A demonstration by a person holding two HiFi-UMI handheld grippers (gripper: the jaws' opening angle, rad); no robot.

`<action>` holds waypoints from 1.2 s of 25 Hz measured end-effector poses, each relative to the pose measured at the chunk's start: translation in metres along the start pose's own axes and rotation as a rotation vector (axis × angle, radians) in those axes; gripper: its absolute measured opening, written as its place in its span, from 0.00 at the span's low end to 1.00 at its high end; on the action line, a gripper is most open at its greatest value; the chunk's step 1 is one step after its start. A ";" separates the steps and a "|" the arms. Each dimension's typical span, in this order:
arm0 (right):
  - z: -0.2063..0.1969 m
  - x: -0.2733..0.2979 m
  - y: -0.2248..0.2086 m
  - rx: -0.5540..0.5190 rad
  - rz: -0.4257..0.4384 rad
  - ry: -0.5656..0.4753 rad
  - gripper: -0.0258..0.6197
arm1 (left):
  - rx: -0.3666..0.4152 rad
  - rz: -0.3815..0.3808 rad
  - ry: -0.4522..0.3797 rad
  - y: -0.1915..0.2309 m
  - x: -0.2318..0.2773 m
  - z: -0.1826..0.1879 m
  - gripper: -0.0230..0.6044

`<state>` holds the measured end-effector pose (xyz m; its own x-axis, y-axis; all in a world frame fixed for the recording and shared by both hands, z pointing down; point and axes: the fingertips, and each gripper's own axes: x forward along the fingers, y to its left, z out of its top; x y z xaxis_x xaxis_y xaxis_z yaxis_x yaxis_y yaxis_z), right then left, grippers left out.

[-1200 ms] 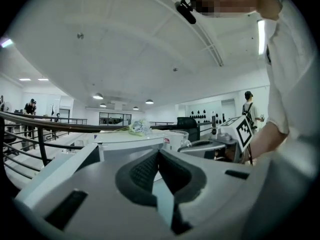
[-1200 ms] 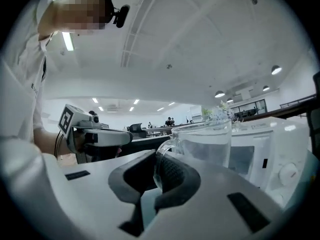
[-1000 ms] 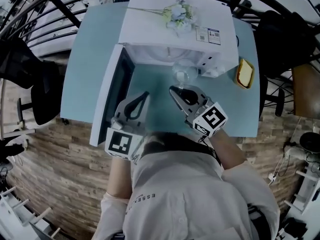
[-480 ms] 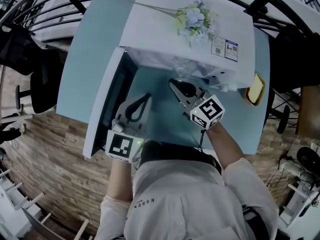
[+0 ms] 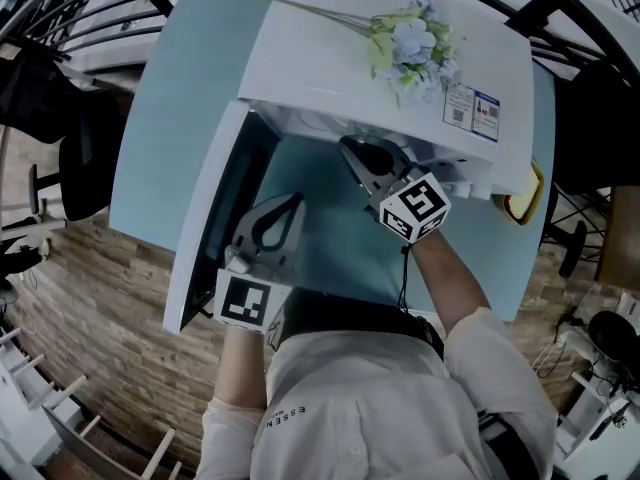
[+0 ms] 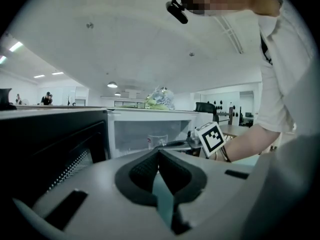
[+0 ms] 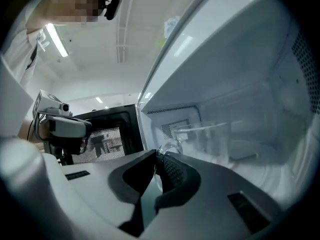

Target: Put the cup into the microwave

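I am gripping the clear glass cup (image 7: 212,139) by its thin handle with my right gripper (image 7: 157,156). Its jaws are clenched on the handle loop, so the body of the cup is projecting in front of them. The cup is already inside the cavity of the white box-shaped microwave (image 5: 340,68); I cannot tell if it is touching the floor. My left gripper (image 6: 159,159) is hovering near the open dark-windowed door (image 5: 215,208), jaws pressed together and empty, probably to leave the way free.

On the surface (image 5: 190,98) stands the microwave (image 5: 340,68), flowers (image 5: 410,43) on top, its door (image 5: 215,218) open to the left, the cup (image 7: 210,139) inside.
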<state>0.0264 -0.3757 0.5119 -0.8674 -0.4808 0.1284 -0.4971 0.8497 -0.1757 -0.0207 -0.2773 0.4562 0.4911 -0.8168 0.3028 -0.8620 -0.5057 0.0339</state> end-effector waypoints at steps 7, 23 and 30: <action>-0.008 0.011 -0.012 -0.025 -0.013 0.013 0.07 | -0.004 -0.015 -0.010 0.000 0.008 -0.004 0.04; -0.018 0.018 -0.014 -0.096 -0.048 0.074 0.12 | -0.055 -0.013 -0.028 0.002 0.010 -0.016 0.04; -0.017 0.009 -0.013 -0.117 -0.083 0.071 0.29 | -0.064 -0.017 -0.039 0.003 0.013 -0.020 0.04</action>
<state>0.0257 -0.3868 0.5322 -0.8177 -0.5372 0.2068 -0.5568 0.8293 -0.0474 -0.0195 -0.2837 0.4795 0.5092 -0.8190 0.2646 -0.8592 -0.5018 0.1002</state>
